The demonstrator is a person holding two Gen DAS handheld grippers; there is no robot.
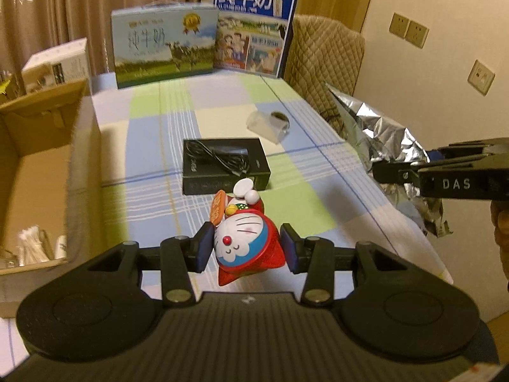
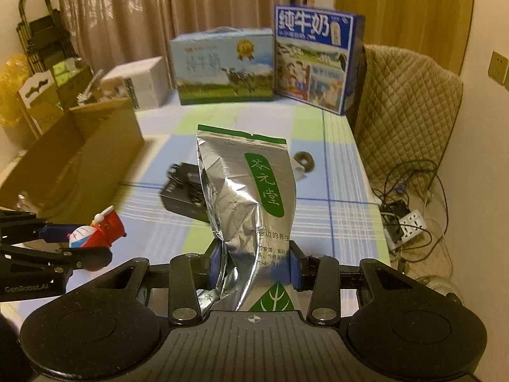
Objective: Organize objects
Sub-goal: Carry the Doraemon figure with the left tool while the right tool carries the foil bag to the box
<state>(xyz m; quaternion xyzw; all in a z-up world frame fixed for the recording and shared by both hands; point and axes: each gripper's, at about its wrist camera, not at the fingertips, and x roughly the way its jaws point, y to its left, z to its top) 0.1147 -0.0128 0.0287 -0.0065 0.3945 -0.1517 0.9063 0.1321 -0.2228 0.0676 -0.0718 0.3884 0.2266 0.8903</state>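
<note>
Two claws — figurine [image 1: 246, 242], pouch [image 2: 251, 203] clamped

Two wrist views, angled down over one shared checked table [image 1: 222, 121].

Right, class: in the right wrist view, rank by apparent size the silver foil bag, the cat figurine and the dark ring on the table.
1. Silver foil bag, though it is nearest the camera.
2. Cat figurine.
3. Dark ring, farthest away, so its true size is unsure.
</note>
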